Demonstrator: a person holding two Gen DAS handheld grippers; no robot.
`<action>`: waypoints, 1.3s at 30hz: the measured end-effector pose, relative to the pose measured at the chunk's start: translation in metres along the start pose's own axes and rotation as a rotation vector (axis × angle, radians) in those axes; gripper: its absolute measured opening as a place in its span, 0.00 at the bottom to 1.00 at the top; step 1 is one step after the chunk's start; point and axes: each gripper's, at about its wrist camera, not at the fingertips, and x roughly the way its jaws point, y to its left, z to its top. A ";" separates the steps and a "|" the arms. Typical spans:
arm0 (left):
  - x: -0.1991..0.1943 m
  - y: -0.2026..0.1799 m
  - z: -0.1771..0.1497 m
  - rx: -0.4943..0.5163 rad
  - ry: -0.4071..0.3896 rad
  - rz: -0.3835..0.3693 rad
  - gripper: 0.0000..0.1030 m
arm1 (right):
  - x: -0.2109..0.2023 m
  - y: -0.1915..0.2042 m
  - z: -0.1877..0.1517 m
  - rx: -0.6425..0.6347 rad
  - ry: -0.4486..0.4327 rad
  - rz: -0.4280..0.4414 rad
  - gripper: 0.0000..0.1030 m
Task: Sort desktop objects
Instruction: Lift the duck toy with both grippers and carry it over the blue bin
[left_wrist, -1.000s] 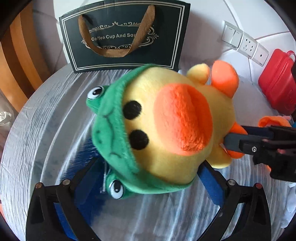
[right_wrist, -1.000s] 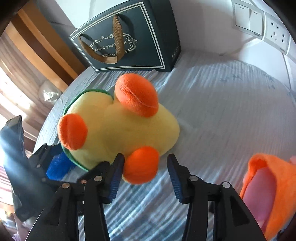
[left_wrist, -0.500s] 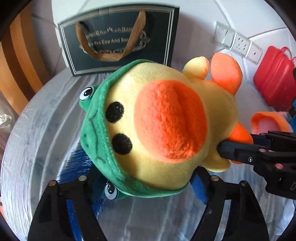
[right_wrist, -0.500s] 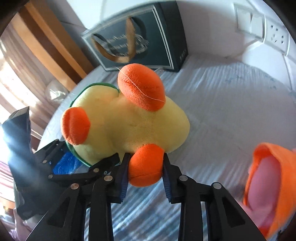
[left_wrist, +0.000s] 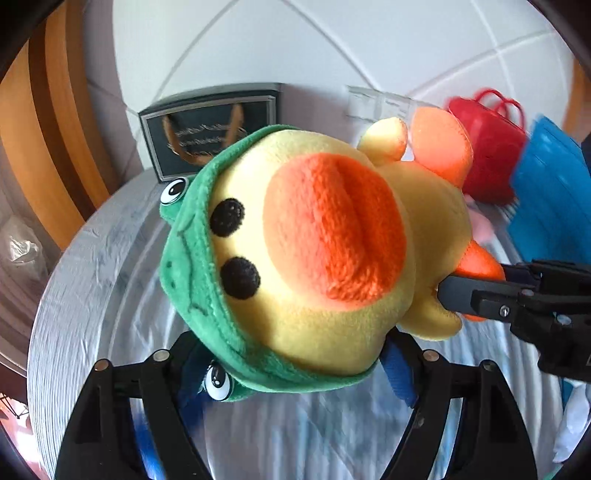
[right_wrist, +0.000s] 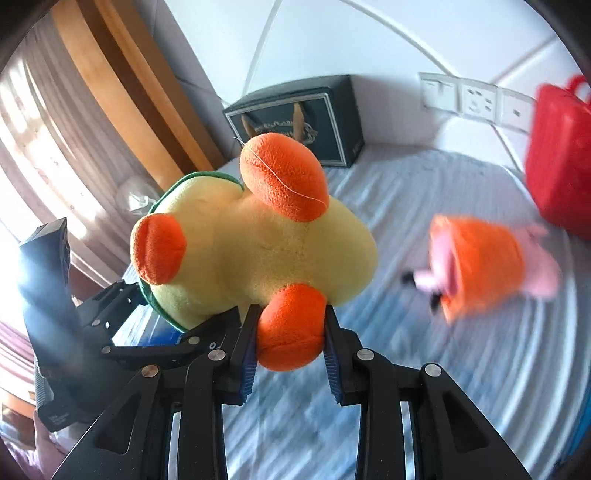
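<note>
We hold the plush duck (left_wrist: 314, 254) with both claws, lifted clear of the worktop (left_wrist: 92, 280); our left claw (left_wrist: 295, 365) is clenched on the duck's head, gripping the green frog hood from below, its fingers (left_wrist: 397, 373) pressed into the hood on either side; our right claw (right_wrist: 290, 343) is clenched on one orange foot (right_wrist: 290, 326), which bulges between its blue pads (right_wrist: 246, 363); in the left view the right claw comes in from the right side and bites that foot; duck's face and orange beak point at the left camera; its underside faces the right camera; beyond the right claw, to the right, lies a pink toy in an orange dress (right_wrist: 480, 266), blurred; farther right a red case (right_wrist: 557, 158); ahead a dark gift bag (right_wrist: 299, 118) stands against the wall; a blue basket (left_wrist: 550, 206) sits right of the left claw.
</note>
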 end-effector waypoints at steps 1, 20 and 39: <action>-0.005 -0.005 -0.010 0.007 0.011 -0.010 0.77 | -0.005 -0.001 -0.009 0.006 0.013 -0.003 0.30; -0.171 -0.111 -0.061 0.046 -0.250 0.003 0.76 | -0.197 0.016 -0.101 -0.084 -0.223 -0.037 0.30; -0.298 -0.292 -0.046 0.361 -0.465 -0.358 0.77 | -0.434 -0.006 -0.196 0.125 -0.560 -0.439 0.30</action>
